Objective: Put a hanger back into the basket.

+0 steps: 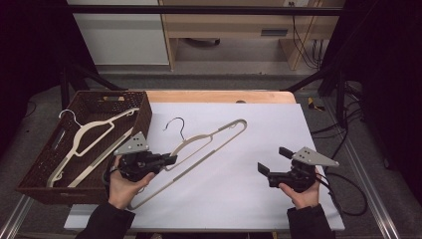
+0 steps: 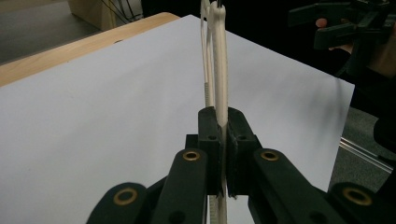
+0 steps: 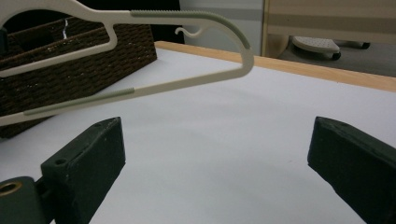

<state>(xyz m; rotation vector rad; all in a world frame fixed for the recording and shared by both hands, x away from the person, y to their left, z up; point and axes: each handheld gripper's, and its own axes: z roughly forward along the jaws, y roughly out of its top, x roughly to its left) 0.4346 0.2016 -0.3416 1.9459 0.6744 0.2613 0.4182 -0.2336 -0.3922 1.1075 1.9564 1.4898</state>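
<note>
Hanger (image 2: 220,70) clamped in left tool (image 2: 223,135)

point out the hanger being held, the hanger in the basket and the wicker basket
held hanger (image 1: 211,137), high view, on its upper arm right of the hook
hanger in the basket (image 1: 92,130), high view, on its neck below the hook
wicker basket (image 1: 143,112), high view, on its right wall

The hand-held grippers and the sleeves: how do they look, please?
Both the left hand-held gripper and the right hand-held gripper are black with blocky jaws, brass-coloured pivot rings and a grey three-cornered plate on top. A black cable trails from the right one. The sleeves are dark.
</note>
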